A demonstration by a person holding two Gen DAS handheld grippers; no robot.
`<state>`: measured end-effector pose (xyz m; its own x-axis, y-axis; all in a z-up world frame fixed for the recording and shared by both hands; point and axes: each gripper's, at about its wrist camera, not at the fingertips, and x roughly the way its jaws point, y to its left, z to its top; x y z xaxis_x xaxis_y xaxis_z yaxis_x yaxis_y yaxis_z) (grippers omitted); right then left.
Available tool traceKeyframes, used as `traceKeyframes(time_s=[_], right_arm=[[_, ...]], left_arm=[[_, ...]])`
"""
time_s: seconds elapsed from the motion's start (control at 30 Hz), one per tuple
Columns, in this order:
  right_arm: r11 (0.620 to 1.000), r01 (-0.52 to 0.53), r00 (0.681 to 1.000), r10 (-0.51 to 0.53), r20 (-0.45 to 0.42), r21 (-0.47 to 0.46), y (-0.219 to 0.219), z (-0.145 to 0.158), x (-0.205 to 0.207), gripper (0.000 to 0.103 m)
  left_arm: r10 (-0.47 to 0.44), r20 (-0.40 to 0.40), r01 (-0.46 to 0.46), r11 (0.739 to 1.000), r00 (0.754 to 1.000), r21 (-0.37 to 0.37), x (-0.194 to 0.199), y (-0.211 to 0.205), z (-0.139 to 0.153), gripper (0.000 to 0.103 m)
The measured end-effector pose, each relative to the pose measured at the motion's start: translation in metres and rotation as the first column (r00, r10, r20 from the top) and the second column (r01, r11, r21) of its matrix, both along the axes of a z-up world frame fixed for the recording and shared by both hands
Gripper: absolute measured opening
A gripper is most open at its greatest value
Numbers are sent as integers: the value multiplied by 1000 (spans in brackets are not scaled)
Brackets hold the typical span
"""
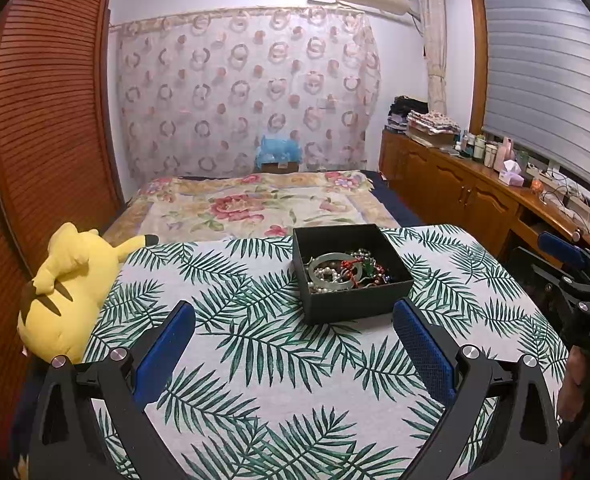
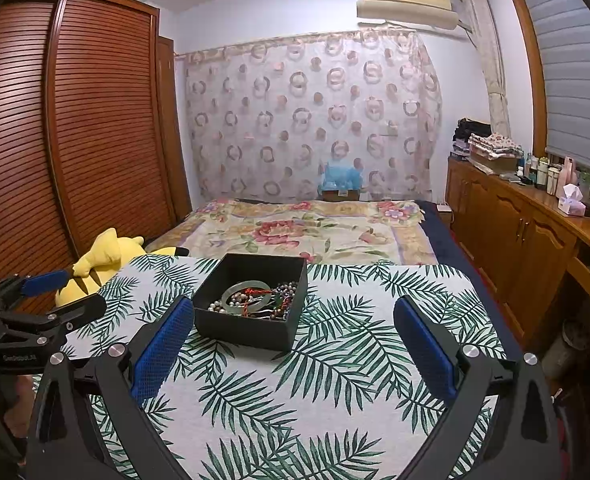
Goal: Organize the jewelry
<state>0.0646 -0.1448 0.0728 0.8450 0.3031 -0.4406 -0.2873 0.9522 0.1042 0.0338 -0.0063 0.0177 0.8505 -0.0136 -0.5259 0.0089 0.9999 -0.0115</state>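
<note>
Through the left wrist camera I am looking at a black box (image 1: 351, 270) sitting toward the far middle of the leaf-print surface (image 1: 255, 344), with the jewelry (image 1: 345, 270) all lying inside it in one tangled heap — a pale bangle, pearl strands, red cord and dark beads overlapping. I am seeing no piece out on the cloth. The left gripper (image 1: 293, 332) is hovering just near of the box with its jaws spread wide and holding nothing. A yellow plush toy (image 1: 69, 292) is lying at the left edge.

Through the right wrist camera the box (image 2: 251, 300) is sitting left of centre, the jewelry (image 2: 255, 298) again heaped within it. The right gripper (image 2: 293, 332) is hanging over the surface (image 2: 335, 380), jaws wide and empty; the left gripper is showing at the left edge.

I am judging this as fitting two stages — everything gathered into the box, or a tangle waiting to be sorted out.
</note>
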Motion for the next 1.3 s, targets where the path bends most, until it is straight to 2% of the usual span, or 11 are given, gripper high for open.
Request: traceKeyframes(time_s=[1.3], right_arm=[[1000, -1, 1000, 1, -3, 1, 1, 1, -1, 101]], left_arm=[[-2, 4, 2, 1000, 1000, -5, -3, -2, 0, 95]])
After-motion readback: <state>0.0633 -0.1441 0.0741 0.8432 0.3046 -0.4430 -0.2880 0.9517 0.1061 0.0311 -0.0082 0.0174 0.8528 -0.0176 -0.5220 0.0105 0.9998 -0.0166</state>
